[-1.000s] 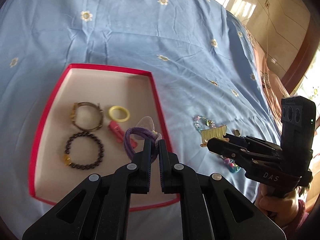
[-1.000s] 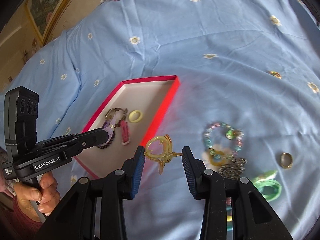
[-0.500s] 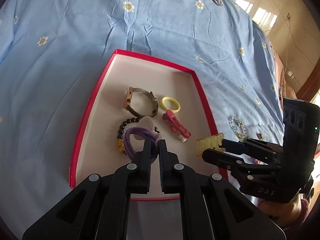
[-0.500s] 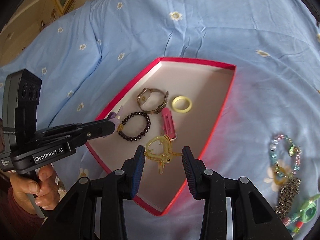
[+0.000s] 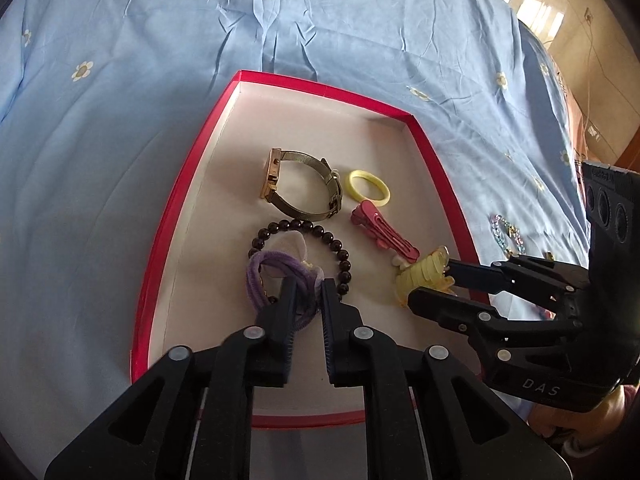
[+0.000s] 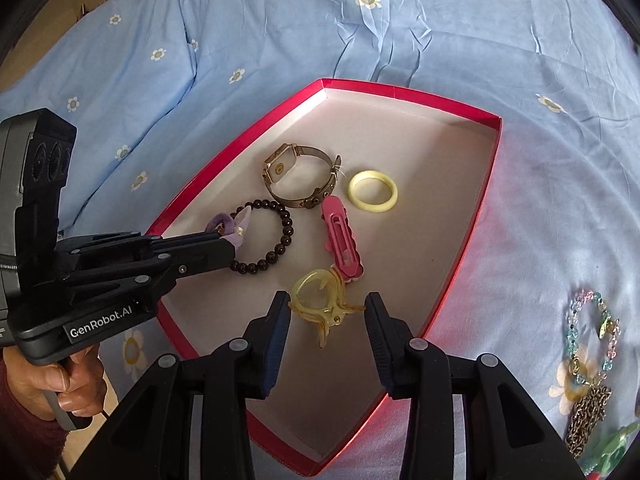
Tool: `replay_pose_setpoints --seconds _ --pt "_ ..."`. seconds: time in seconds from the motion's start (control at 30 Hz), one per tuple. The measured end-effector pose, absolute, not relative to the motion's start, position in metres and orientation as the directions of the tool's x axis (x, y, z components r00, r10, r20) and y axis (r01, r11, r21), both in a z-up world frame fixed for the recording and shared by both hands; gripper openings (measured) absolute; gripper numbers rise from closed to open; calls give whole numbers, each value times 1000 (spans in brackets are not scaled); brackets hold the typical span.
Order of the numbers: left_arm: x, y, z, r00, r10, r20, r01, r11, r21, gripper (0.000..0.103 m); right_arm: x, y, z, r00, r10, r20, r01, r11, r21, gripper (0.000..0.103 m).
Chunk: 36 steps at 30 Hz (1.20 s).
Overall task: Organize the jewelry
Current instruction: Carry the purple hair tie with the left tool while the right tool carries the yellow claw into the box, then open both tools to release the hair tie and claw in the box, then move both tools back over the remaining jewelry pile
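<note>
Blue flowered bedding (image 5: 360, 48) carried a red tray (image 5: 160, 240). Over its near edge, the left gripper (image 5: 306, 288), jaws just easing apart, loosely pinched a purple hair tie (image 5: 268, 268); the right gripper (image 6: 326, 312), half open, clasped a yellow hair claw (image 6: 320, 300).

Surface: blue bedspread (image 6: 400, 32) with small daisies is lying creased across the bed | On it: red-rimmed box (image 6: 486, 192) is sitting near the middle | Right of box: pastel bead bracelet (image 6: 592, 320), bronze chain (image 6: 592, 412) and green piece (image 6: 616, 448) are lying directly on the cloth
</note>
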State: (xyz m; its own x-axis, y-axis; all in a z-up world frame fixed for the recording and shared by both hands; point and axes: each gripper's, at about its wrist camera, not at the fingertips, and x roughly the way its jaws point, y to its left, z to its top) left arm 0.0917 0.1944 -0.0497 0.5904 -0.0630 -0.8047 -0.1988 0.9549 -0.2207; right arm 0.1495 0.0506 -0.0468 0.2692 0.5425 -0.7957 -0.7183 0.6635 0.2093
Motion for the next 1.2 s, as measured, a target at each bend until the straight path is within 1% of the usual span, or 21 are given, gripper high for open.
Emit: replay_pose_setpoints --seconds 0.23,0.27,0.33,0.37,0.4,0.5,0.73,0.8,0.87,1.03,1.2 --pt "91 195 -50 585 -52 -810 -209 955 -212 17 150 51 -47 270 541 -797 -723 660 204 40" --pt "90 195 -50 584 -53 -810 -210 954 -214 19 150 51 -47 269 542 -796 -722 661 206 40" --pt "90 195 -49 584 -54 -810 -210 954 -214 26 150 51 -47 267 545 -795 -720 661 211 40" --pt "90 194 -48 584 -51 -810 -211 954 -212 33 150 51 -46 267 546 -794 -719 662 213 40" --pt "89 194 -47 585 -48 -809 -211 955 -209 35 150 50 -45 267 548 -793 -717 662 216 40" --pt "86 193 -45 586 -45 -809 -210 956 -205 35 150 47 -42 272 554 -787 -712 666 222 41" --pt "76 189 -35 595 -36 -803 -209 958 -198 41 146 27 -26 295 591 -751 -694 673 257 50" --pt "74 186 -31 597 -20 -802 -210 961 -180 50 143 18 -20 305 602 -738 -686 677 268 50" --pt "72 182 -27 604 -8 -797 -207 964 -166 53 140 7 -16 318 609 -726 -672 685 280 51" --pt "67 175 -19 617 -10 -787 -197 966 -167 54 135 -20 -8 355 611 -707 -641 710 292 52" --pt "66 161 -8 634 -26 -773 -176 968 -177 59 131 -57 -3 401 600 -692 -589 748 307 53"
